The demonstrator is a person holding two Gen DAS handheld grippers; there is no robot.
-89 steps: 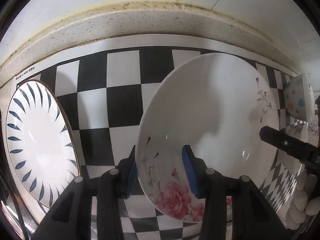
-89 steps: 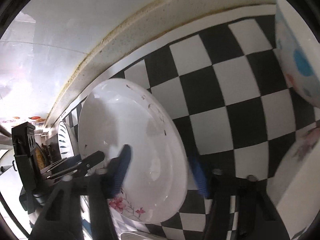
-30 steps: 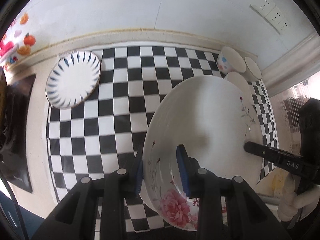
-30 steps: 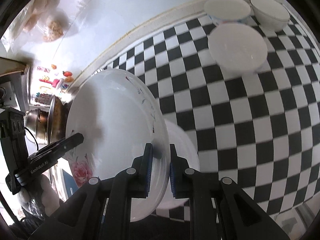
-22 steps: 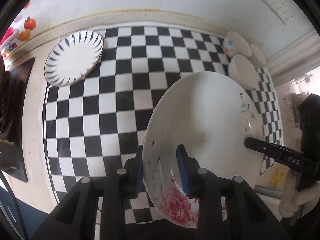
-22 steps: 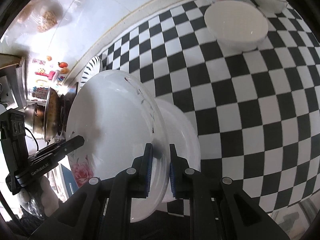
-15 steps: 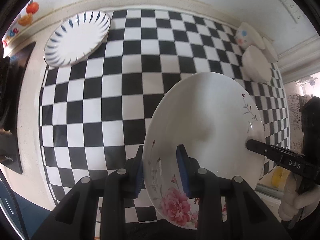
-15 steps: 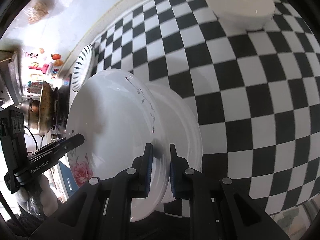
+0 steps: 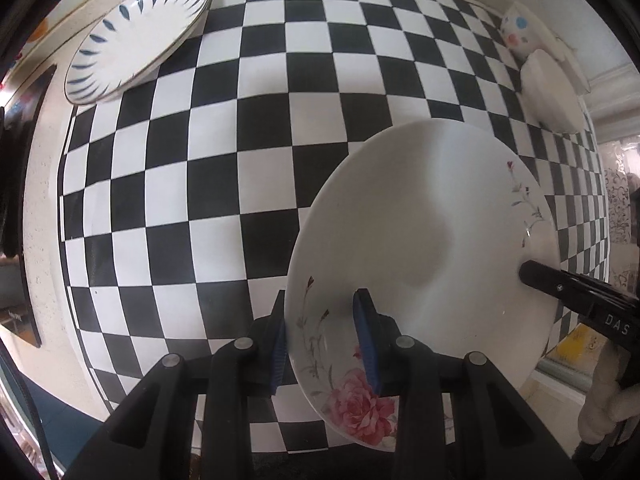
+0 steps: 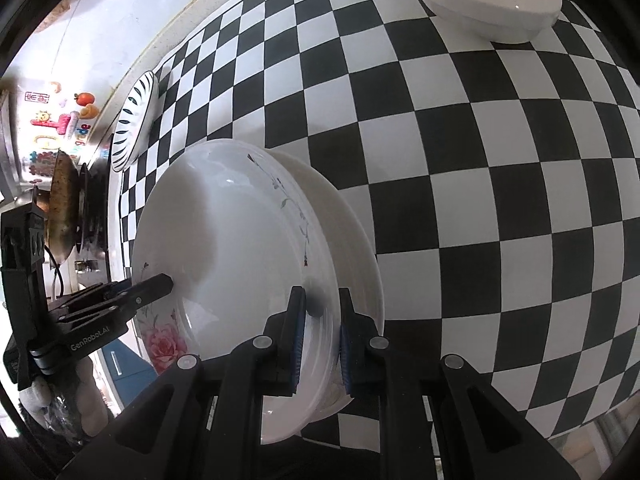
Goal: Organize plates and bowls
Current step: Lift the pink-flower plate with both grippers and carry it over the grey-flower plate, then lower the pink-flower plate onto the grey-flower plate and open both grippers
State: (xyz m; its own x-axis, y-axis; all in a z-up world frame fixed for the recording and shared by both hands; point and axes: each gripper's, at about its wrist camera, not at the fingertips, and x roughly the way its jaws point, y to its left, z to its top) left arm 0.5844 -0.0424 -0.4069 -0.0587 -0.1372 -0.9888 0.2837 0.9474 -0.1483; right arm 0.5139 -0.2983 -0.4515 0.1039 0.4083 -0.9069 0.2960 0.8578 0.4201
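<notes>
Left hand-held gripper [image 9: 320, 336]: pads pinching the near rim of the rose-patterned plate [image 9: 424, 248]. Right hand-held gripper [image 10: 320, 332]: pinching the opposite rim of the same plate, held tilted above a plain white plate [image 10: 352, 240] on the checkered desk [image 10: 480, 160]. Stacking judged underway, not yet set down. Outstanding: blue-leaf plate [image 9: 136, 36] upper left, dotted bowl [image 9: 520, 32] and white bowl [image 9: 552, 92] upper right, unsorted.

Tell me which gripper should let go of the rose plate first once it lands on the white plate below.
Right, probably. The right gripper pinches the rose plate directly over the white plate beneath, so its lower finger would get trapped. The left gripper holds the rim facing the checkered mat.
</notes>
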